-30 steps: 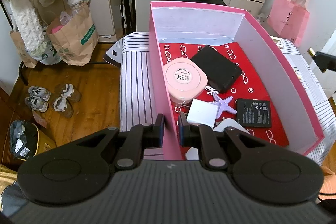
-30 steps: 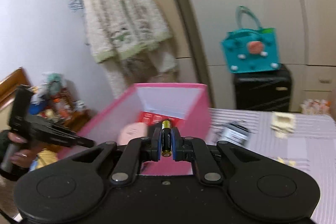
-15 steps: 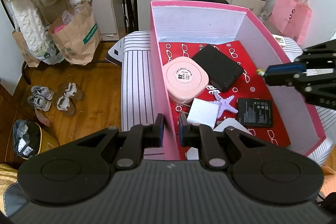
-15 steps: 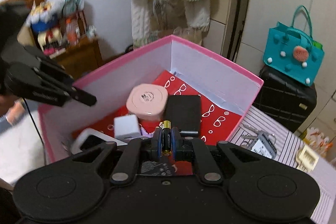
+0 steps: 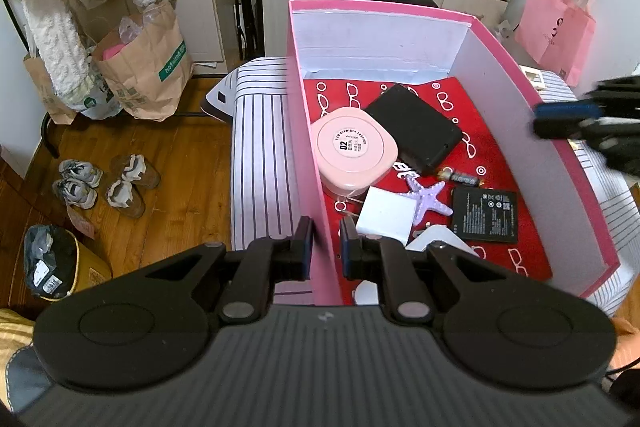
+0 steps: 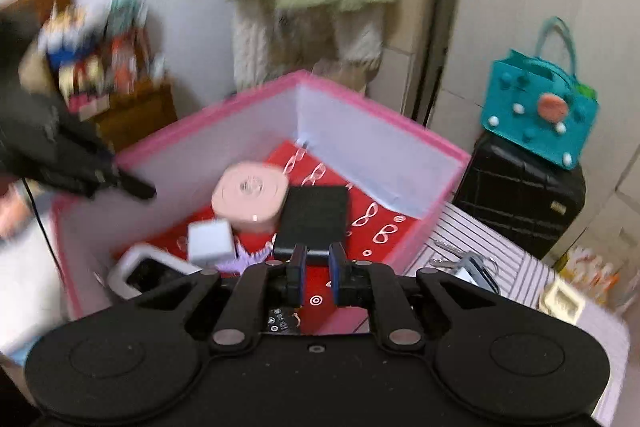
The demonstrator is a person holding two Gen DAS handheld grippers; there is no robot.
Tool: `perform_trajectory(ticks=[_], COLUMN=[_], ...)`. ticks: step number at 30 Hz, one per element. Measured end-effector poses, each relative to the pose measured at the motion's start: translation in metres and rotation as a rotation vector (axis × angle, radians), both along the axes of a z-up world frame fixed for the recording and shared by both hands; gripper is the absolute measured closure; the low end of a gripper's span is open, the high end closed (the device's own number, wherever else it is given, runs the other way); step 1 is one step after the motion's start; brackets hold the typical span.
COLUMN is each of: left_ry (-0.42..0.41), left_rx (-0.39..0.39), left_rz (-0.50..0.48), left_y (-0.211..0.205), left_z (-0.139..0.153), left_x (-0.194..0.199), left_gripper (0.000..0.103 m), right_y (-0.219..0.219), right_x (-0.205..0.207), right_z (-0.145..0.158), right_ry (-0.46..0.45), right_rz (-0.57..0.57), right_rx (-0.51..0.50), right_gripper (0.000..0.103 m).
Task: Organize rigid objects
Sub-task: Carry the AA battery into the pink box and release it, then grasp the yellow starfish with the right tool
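1. The battery (image 5: 460, 177) lay loose on the red lining of the pink box (image 5: 520, 79), just beside the near corner of the black case (image 5: 416, 129) and just above the flat black battery pack (image 5: 485, 214). Being round, it could have rolled if the box were jolted.
2. Your right gripper (image 6: 316, 277) had just been opening; nothing sat between its pads, which stood slightly apart over the box's right side. Pulling it out low could have clipped the right wall and shaken the contents.
3. Your left gripper (image 5: 325, 247) pinched the box's left wall (image 5: 310, 163), one pad outside and one inside, steadying it. A slip or a tug there would likely have shifted the box on the striped worktop (image 5: 260, 163), perhaps toward its edge.
4. The purple starfish (image 5: 426, 197), white cube (image 5: 386, 217) and pink round case (image 5: 354, 153) crowded the near left of the floor, some overlapping. Another drop there might have landed on top of something instead of flat.
5. The right wrist view was smeared by motion, so the battery could not be made out in it, and the battery pack showed only as a sliver behind the gripper body.
6. A white object at the box's near end was largely hidden by your left gripper; what it was stayed unclear.
7. In the left view your right gripper was blurred and cut off at the frame edge.
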State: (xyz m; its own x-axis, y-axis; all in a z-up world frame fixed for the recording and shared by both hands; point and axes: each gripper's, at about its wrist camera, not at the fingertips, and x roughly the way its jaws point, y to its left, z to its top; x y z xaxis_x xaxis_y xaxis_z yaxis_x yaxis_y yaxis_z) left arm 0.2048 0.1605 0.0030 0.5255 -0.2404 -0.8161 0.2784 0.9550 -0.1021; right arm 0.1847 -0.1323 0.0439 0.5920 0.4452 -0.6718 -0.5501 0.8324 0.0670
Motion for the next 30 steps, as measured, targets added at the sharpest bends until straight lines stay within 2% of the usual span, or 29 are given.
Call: perform_trajectory(ticks=[3,7,12,16,18,22,26,30], left_ry=[0.000,0.000,0.006,0.010,0.005,-0.002,-0.001,-0.015], left_rx=[-0.005,-0.014,-0.019,-0.025,-0.023,-0.031,-0.043,-0.035], left_rz=[0.008,0.024,0.043,0.063,0.074,0.091,0.110,0.133], left_y=[-0.001,0.000,-0.001,-0.001,-0.002,-0.002,0.000,-0.004], left_z=[0.000,0.000,-0.001,0.000,0.000,-0.001,-0.001,0.002], left_x=[0.000,0.000,0.000,0.000,-0.001,-0.003,-0.003,-0.003], left_gripper=[0.090,0.090,0.090,0.090,0.090,0.090,0.090,0.090], right_y=[-0.037,-0.082,-0.132,-0.157,-0.166,-0.176,-0.174,-0.175], right_x=[-0.013,-0.024,-0.030,-0.030,-0.031,-0.026,-0.019,-0.006], right_z=[0.014,0.018,0.002,-0.020,-0.032,-0.058,-0.075,-0.088], right_ry=[-0.013,0.016,0.073,0.126,0.157,0.225,0.204,0.191], right_rz=[-0.090,-0.227,-0.383,-0.463,-0.473,-0.465,-0.456,-0.443], right_rx=[0.101,0.158,0.187,0.200,0.199,0.194,0.137,0.108], right_gripper=[0.082,0.078,0.072,0.066,0.058,0.051,0.041,0.039])
